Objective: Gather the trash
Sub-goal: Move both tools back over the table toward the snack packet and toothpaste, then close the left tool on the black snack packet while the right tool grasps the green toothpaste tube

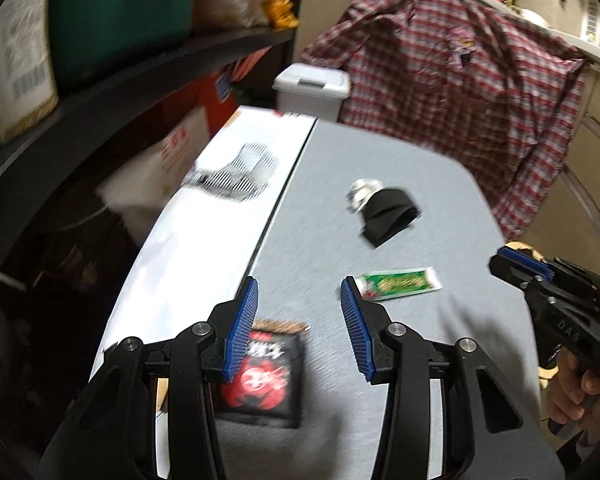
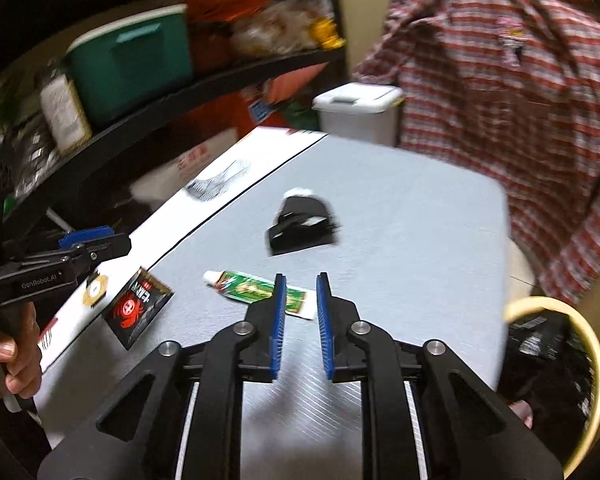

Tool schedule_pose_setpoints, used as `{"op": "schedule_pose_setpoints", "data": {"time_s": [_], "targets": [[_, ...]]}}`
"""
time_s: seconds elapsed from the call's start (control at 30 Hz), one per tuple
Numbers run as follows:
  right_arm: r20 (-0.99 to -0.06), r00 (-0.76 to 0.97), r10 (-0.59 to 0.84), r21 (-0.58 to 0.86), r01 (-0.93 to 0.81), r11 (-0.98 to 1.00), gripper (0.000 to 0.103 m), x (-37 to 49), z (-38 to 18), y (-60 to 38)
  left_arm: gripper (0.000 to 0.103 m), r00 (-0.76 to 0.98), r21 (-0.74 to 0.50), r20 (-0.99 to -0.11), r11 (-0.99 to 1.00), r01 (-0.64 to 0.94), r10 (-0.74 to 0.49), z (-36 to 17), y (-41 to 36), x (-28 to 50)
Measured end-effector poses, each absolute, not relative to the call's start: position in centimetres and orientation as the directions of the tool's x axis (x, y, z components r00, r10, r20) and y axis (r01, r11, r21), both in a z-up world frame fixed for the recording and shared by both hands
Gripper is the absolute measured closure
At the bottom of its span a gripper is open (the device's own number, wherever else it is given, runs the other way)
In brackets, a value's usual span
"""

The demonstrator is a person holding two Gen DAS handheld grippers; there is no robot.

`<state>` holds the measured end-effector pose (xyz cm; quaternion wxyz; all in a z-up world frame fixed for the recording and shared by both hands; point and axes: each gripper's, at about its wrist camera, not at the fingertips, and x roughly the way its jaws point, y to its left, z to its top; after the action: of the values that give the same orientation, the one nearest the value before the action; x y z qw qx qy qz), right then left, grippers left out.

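Observation:
Trash lies on a grey table (image 1: pixel 380 152). A black and red snack packet (image 1: pixel 260 380) lies under my left gripper (image 1: pixel 300 292), partly behind its left finger; the jaws are open and empty. A green toothpaste tube (image 2: pixel 248 288) lies just past my right gripper (image 2: pixel 300 286), its tail hidden by the left finger. Those jaws stand a narrow gap apart with nothing between them. A crumpled black wrapper (image 2: pixel 300 228) with a white wad lies further back. The left wrist view also shows the tube (image 1: pixel 400 284), the wrapper (image 1: pixel 388 216) and the right gripper (image 1: pixel 508 264).
A white lidded bin (image 1: pixel 312 84) stands past the table's far end, beside a hanging plaid shirt (image 1: pixel 460 80). Dark shelves (image 2: pixel 160 100) with boxes run along the left. A white sheet (image 1: pixel 204 232) covers the table's left strip. A cream-rimmed basket (image 2: pixel 596 360) sits at right.

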<state>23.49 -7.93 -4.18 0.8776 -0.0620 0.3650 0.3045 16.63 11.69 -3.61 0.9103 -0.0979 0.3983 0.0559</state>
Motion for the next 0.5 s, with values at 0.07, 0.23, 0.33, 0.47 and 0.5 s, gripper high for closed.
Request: {"op": "schedule_pose_setpoints", "data": {"time_s": [0.07,0.23,0.33,0.47,0.5], "targets": [[-0.686,0.532,0.497,0.093,-0.613,0.785,0.065,23.7,-5.1,-6.5,0.056,0.655,-0.128,-0.755,0.973,-0.19,0.029,-4.5,12.4,16.5],[-0.725,0.487,0.488,0.03,-0.685,0.728,0.053,24.1,-7.3,-3.3,0.043,0.608,-0.096,-0.792,0.972,-0.214,0.056,-6.3,13.4,16.2],[-0.747,0.472,0.468,0.002,-0.702,0.712,0.047,24.7,-8.2,-2.4,0.038,0.584,-0.094,-0.81,0.971,-0.222,0.055,-7.1,14.1,16.0],[-0.771,0.457,0.443,-0.022,-0.715,0.699,0.047,25.5,-9.2,-1.7,0.033,0.539,-0.103,-0.842,0.967,-0.235,0.041,-8.4,14.6,15.7],[-0.777,0.453,0.438,-0.029,-0.719,0.694,0.047,25.6,-9.5,-1.5,0.031,0.53,-0.099,-0.847,0.967,-0.234,0.042,-8.6,14.6,15.6]]}}
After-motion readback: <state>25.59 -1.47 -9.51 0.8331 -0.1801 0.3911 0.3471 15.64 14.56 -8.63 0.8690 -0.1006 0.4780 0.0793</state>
